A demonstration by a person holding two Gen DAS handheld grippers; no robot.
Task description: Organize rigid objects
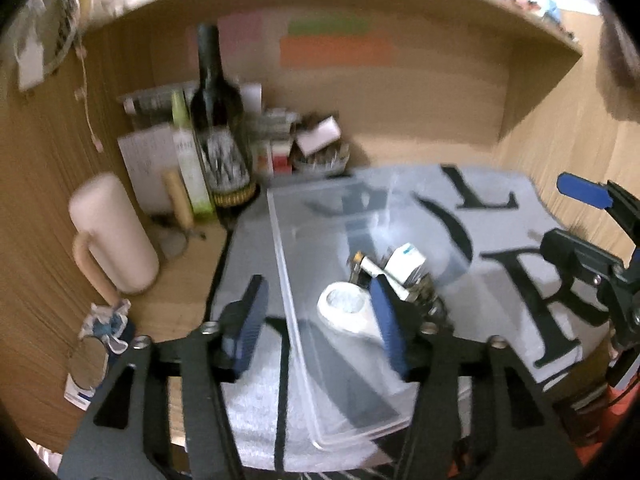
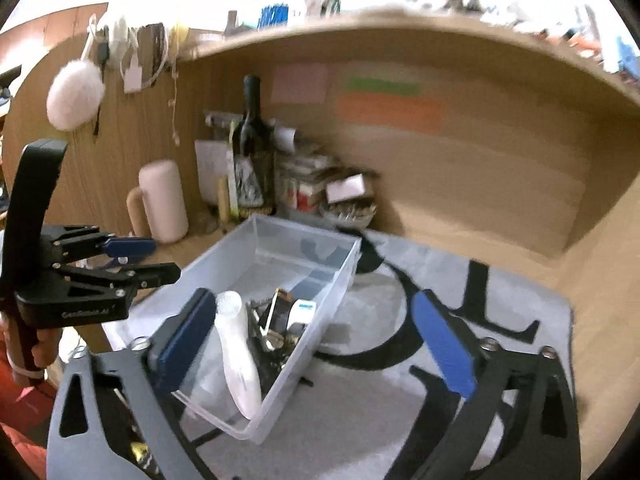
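A clear plastic bin [image 1: 288, 280] [image 2: 320, 264] stands on a grey mat with black letters [image 1: 500, 248] [image 2: 400, 400]. Inside lie a white bottle [image 1: 348, 308] [image 2: 240, 360], a small white-and-blue box [image 1: 406, 260] [image 2: 304, 310] and several small metal items [image 2: 276, 336]. My left gripper [image 1: 320, 324] is open and empty, its fingers straddling the bin's near left wall. My right gripper [image 2: 316, 344] is open and empty, hovering over the bin's near end. It also shows at the right edge of the left wrist view [image 1: 592, 232].
A dark wine bottle [image 1: 218, 120] [image 2: 254, 148], a pink mug [image 1: 112, 236] [image 2: 162, 200], a green tube [image 1: 188, 160], papers and small boxes crowd the back left corner of the wooden desk [image 2: 500, 208]. A shelf hangs overhead. A round mirror [image 1: 86, 364] lies at the left.
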